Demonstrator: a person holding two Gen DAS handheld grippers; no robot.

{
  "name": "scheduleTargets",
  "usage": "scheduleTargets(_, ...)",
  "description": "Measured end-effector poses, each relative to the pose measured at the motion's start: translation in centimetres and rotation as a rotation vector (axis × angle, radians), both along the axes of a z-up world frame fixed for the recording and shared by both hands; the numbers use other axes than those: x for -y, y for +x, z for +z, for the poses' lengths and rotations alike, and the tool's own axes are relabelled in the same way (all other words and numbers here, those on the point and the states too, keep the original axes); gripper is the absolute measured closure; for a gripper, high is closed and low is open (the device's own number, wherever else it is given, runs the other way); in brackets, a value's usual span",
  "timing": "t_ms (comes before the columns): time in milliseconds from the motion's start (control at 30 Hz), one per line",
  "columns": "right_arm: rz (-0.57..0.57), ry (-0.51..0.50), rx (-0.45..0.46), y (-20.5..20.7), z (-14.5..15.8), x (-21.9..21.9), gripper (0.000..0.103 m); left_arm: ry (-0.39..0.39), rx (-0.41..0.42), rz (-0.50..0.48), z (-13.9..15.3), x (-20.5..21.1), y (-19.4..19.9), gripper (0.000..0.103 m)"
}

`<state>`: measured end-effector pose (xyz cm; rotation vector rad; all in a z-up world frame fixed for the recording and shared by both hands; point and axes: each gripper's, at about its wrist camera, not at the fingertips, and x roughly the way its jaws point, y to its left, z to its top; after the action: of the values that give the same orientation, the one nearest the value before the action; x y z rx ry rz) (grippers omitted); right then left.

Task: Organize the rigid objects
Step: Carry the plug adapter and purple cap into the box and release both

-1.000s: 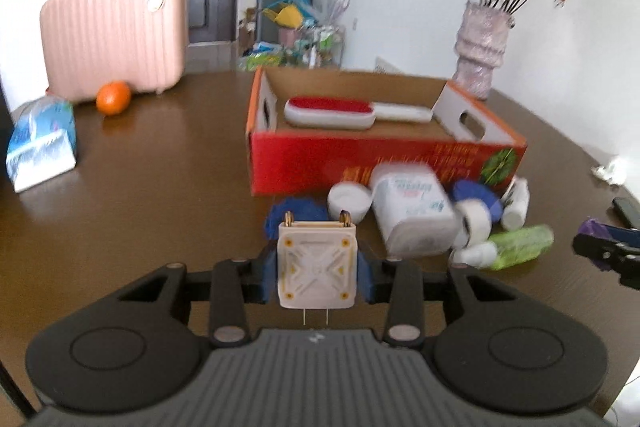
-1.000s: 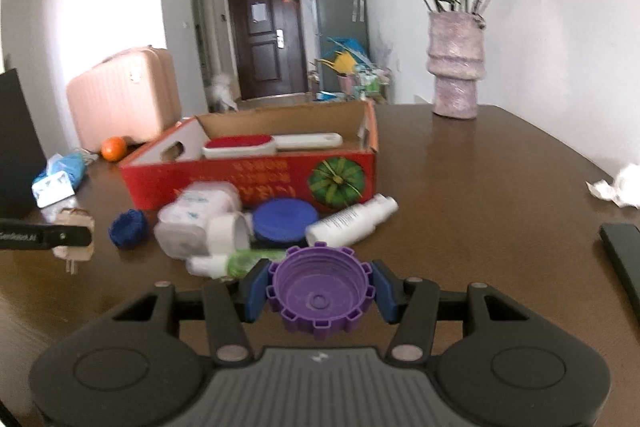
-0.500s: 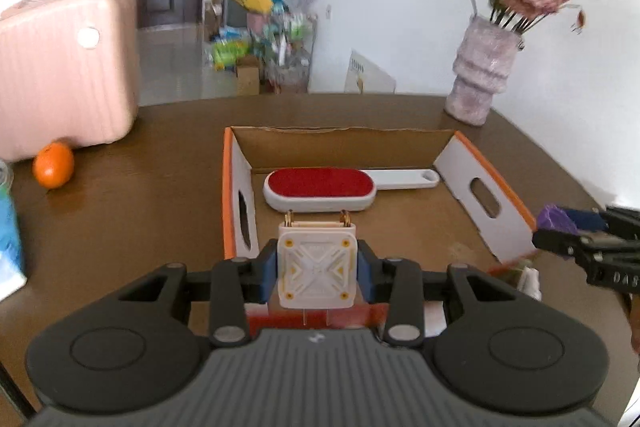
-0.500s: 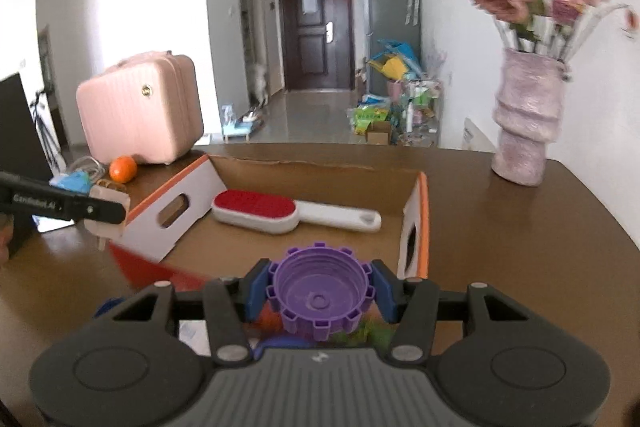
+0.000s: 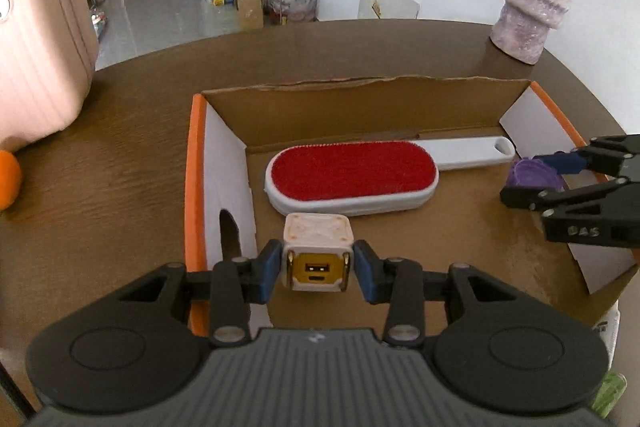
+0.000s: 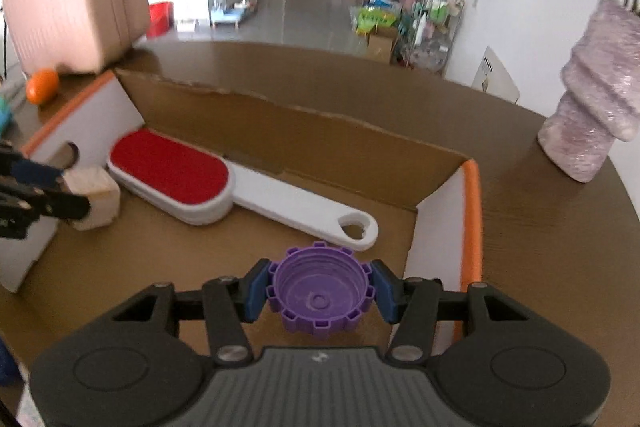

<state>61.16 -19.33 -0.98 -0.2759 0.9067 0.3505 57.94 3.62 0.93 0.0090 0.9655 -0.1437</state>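
A white charger cube with a yellow USB face sits between the blue pads of my left gripper, which is shut on it. It hangs over the left part of an open cardboard box with an orange rim, just in front of a red lint brush lying on the box floor. My right gripper is shut on a purple toothed cap over the right end of the box, near the brush's white handle. Each gripper shows at the edge of the other's view.
A lilac vase stands on the brown table behind the box's right corner. A pink suitcase and an orange are at the left. Something green lies outside the box at bottom right.
Both grippers have travelled from the table in front of the box to above its inside. The cube has turned in the left jaws, so its USB face now shows.
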Motion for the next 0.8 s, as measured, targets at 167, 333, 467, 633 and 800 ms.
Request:
scheduleTargets(167,0.013,-0.024,0.002,0.1,-0.3,-0.9,0.046,-0.003,0.009,0.002,0.5,-0.2,0.1,0.054)
scheduleTargets(333,0.012,-0.015,0.025,-1.0,1.5,-0.6,0.045,-0.014,0.045,0.024,2.8,-0.8,-1.8,0.050)
scheduleTargets(467,0.010,-0.009,0.065,-3.1,4.0,0.0,0.042,-0.018,0.091,0.017,5.3,-1.0,-4.6,0.043)
scheduleTargets(633,0.007,0.017,0.130,-8.1,7.4,1.6,0.035,-0.009,0.175,0.012,8.4,-0.8,-10.5,0.038)
scheduleTargets(800,-0.002,0.081,0.197,-14.9,9.5,3.6,0.031,0.007,0.269,0.016,9.6,-0.7,-17.4,0.026)
